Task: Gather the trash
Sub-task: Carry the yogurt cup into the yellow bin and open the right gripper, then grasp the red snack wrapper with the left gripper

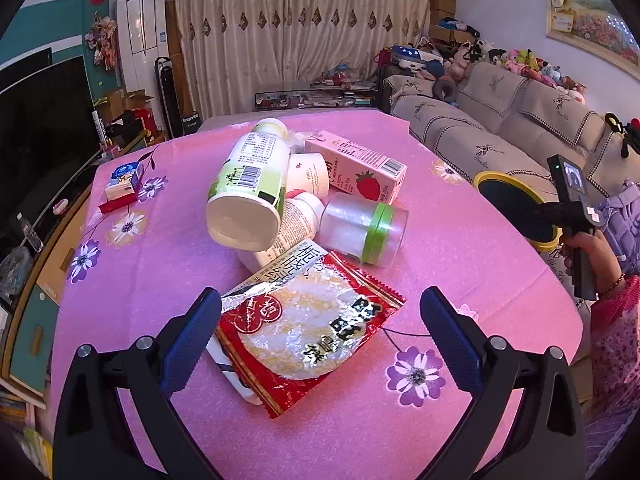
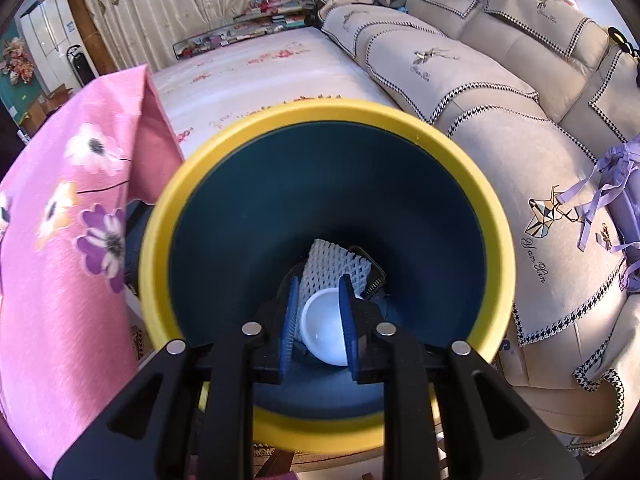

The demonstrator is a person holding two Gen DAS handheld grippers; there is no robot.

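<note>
While my right tool (image 2: 320,286) hangs over the bin (image 2: 192,184), slightly parted, a white cup (image 2: 322,334) shows between its pads, contact unclear. My left tool (image 1: 320,308) gapes wide over the red wrapper (image 1: 304,332) on the worktop (image 1: 460,240), beside bottles (image 1: 248,188).

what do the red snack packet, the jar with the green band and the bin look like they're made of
Red snack packet: thin plastic film with foil lining, likely; glossy, crinkled, silver torn edge.
Jar with the green band: clear plastic, probably; translucent wall with soft glare.
Bin: moulded plastic; smooth matte dark blue inside, yellow rim.
</note>
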